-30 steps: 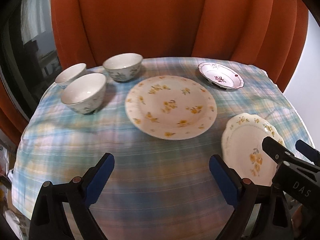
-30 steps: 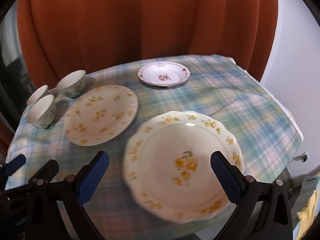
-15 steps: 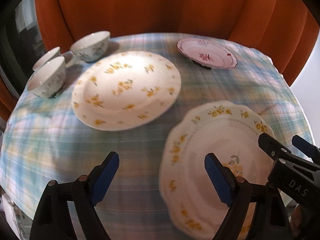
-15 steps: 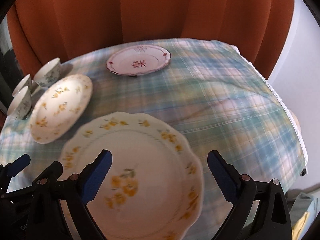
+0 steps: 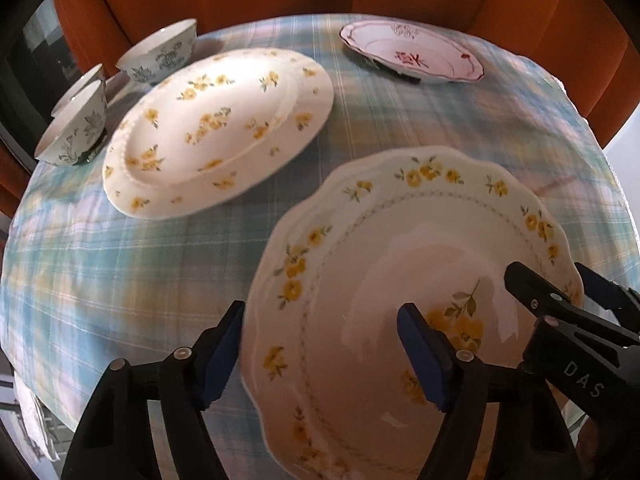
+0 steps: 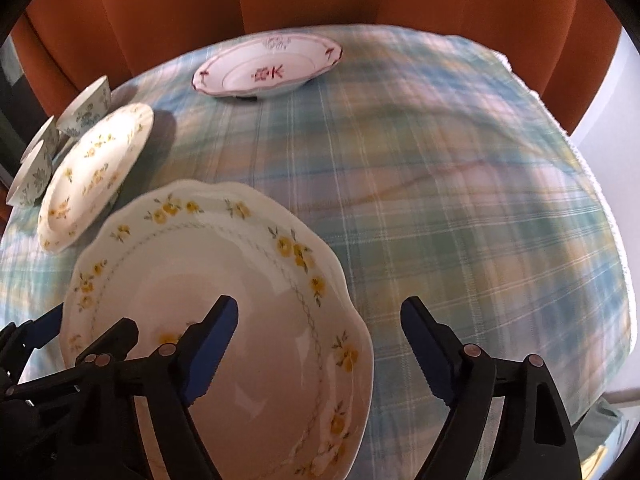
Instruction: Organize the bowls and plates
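The scalloped plate [image 5: 400, 300] on the near tabletop [image 5: 120, 280] is straddled at opposite rims: left tool [image 5: 320, 356] and right tool [image 6: 316, 352], jaws just narrowing, unclamped. Farther left, the flat plate [image 5: 216, 132] lies.

Glossy glazed ceramic gleams on the scalloped plate [image 5: 420, 248] and, at ten o'clock, the round plate [image 5: 216, 132], both resting on a matt woven plaid tablecloth [image 5: 120, 264]; matt black plastic gripper arms carry ridged blue pads [image 5: 420, 356].
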`<action>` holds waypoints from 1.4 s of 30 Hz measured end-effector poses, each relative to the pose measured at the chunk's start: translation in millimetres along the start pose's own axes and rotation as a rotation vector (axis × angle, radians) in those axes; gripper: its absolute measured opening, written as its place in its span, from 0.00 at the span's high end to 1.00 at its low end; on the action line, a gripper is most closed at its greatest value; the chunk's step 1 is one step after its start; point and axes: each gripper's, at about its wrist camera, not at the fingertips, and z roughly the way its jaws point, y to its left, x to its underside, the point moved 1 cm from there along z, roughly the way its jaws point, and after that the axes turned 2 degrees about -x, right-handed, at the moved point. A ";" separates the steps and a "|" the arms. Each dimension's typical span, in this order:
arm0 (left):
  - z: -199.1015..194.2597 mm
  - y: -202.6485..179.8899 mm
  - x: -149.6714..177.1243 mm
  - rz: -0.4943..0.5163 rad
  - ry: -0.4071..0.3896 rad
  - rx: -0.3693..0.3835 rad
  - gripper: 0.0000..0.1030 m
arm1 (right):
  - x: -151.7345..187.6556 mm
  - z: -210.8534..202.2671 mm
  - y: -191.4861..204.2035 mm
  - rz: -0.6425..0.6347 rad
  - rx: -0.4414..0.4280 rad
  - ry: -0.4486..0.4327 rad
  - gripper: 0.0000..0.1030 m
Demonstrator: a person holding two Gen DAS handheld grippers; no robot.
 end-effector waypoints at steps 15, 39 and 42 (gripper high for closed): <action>3.1 -0.4 -5.2 -0.038 0.056 -0.020 0.28 | -4.6 9.3 6.2 0.005 -0.042 0.051 0.35; -43.5 128.8 -4.8 0.066 -0.058 0.041 0.29 | 11.5 -44.4 126.6 0.056 0.055 -0.053 0.34; -44.1 154.5 -1.8 0.064 -0.063 0.037 0.29 | 14.0 -44.5 154.1 0.060 0.058 -0.053 0.34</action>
